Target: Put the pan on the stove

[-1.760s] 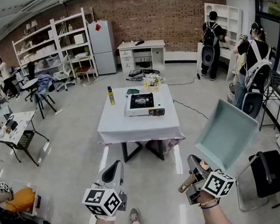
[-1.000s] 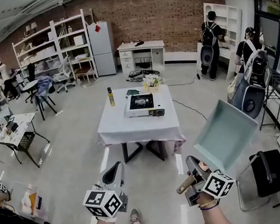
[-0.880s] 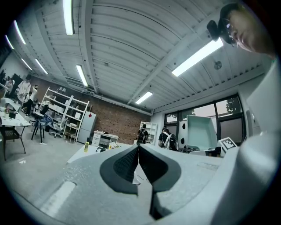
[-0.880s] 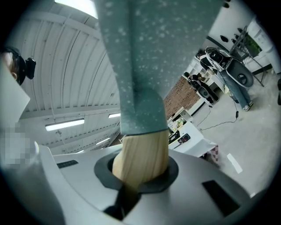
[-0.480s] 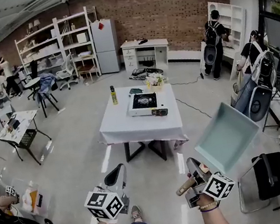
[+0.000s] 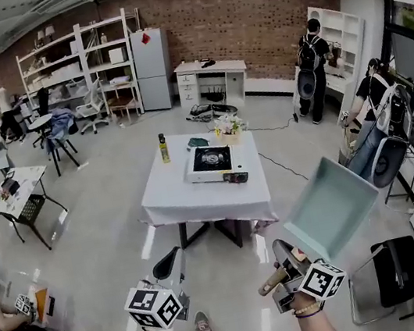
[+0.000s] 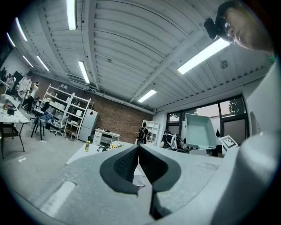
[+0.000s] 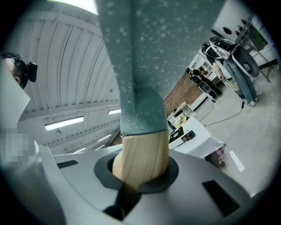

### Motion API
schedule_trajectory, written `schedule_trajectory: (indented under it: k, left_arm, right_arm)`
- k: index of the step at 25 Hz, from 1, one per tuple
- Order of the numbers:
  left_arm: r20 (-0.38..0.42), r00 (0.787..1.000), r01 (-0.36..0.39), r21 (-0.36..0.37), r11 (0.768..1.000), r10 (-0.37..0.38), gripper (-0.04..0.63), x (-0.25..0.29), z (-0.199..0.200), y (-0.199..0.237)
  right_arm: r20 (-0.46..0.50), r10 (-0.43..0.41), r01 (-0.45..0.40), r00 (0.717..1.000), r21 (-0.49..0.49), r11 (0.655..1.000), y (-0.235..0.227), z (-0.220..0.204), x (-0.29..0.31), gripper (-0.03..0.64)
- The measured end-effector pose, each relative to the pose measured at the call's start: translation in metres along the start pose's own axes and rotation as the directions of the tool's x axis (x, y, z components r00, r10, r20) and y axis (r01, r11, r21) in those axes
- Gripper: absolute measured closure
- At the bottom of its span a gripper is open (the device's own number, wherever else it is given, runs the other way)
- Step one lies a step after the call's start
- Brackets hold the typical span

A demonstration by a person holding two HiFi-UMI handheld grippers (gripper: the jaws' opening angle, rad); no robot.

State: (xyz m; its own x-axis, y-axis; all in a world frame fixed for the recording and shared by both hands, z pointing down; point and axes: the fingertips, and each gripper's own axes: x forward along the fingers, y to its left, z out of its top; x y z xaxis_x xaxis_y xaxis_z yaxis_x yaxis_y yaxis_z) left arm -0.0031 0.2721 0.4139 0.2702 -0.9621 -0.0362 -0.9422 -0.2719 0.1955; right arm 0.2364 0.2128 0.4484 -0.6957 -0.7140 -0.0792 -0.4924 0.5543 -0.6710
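Right gripper [image 8: 140, 178]: the pads are clamped on the wooden handle [image 8: 141, 154] of the pan [image 6: 330, 209]. The handle fills the gap between the jaws and sits deep in it. I judge that deep hold is meant to stop the pan body from twisting the handle round in the grip.

Left gripper [image 7: 138, 160]: the jaws are pressed together with nothing between them. It is held level beside the right one and is idle. I take it this is a one-handed carry, with the spare tool kept out of the way.

The pan is in the air. It rises ahead and to the right of the right gripper, steeply tilted, and its empty inside faces my head view.

The stove [image 6: 212, 160] stands on the white table [image 6: 197, 198], well apart from the pan across open floor. Its burner is bare. A bottle [image 6: 163, 148] stands to its left, apart from it.

Assessment: the pan is in transit and not yet placed. It will need levelling before it is set on the burner.
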Motion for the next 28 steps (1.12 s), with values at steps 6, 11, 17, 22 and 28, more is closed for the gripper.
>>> schedule_trajectory:
  k: [6,11,17,22,28]
  left_arm:
    - [0.000,1.000,0.001,0.001,1.000,-0.001,0.577,0.047,0.011,0.042]
    - [-0.006,1.000,0.023,0.013,1.000,-0.023,0.577,0.090,0.025,0.075]
    - [-0.009,0.999,0.040,0.012,0.999,-0.040,0.577,0.130,0.037,0.116]
    - [-0.011,0.998,0.054,0.002,0.999,-0.054,0.577,0.151,0.041,0.147]
    - [-0.007,0.998,0.064,-0.011,0.998,-0.064,0.577,0.170,0.050,0.189]
  right_arm:
    - [-0.015,-0.008,0.008,1.000,-0.004,1.000,-0.013,0.019,0.057,0.588]
    - [0.003,-0.009,0.009,1.000,-0.002,1.000,-0.020,0.034,0.110,0.588]
    - [-0.002,-0.011,0.011,1.000,-0.019,1.000,-0.021,0.042,0.166,0.588]
    - [0.011,-0.007,0.007,1.000,-0.022,1.000,-0.019,0.044,0.206,0.588]
    - [0.026,-0.018,0.018,1.000,-0.016,1.000,-0.015,0.045,0.249,0.588]
